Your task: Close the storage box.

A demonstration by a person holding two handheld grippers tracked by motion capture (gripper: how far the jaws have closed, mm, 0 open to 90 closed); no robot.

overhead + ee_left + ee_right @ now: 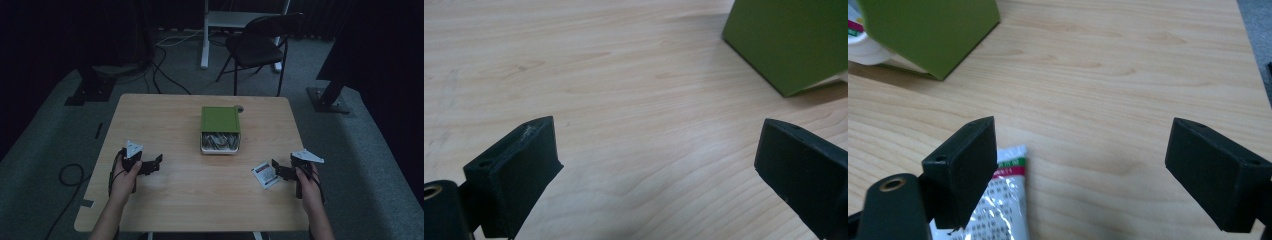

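High view: wooden counter (165, 125) with a green box (220, 119) near its middle, the box's front end open and showing a white tray of packets (219, 142). One sachet (265, 175) lies loose on the counter, well to the near-right of the box. Right hand-held gripper (278, 171) sits just beside the sachet, its tip touching or overlapping the sachet's right edge; hard to tell which at this size. Left hand-held gripper (156, 163) rests on bare counter to the near-left of the box, well apart from it, nothing at its tip. A folding chair (260, 42) stands on the floor beyond the counter.

Left gripper view: jaws stand wide apart, nothing but counter (624, 100) between them. A corner of the box (789, 40) shows ahead and to the right, not touched.

Right gripper view: jaws again wide apart, empty. The sachet (998, 205), white with a red and green band and small print, lies flat on the counter (1128, 75) under and beside the left-hand jaw, not between the two. The box (928, 30) is up ahead at the left, with the rim of a white pack (860, 47) peeking out beside it.

Progress, as a judgement: early or between steps. The sachet is out of the box and not gripped; neither gripper holds anything. Left to do, most likely: shift the right gripper sideways so the sachet sits between the jaws, close on it, then carry it to wherever it belongs, probably the tray in the box. Thin flat sachet on a smooth counter may be awkward to pinch.
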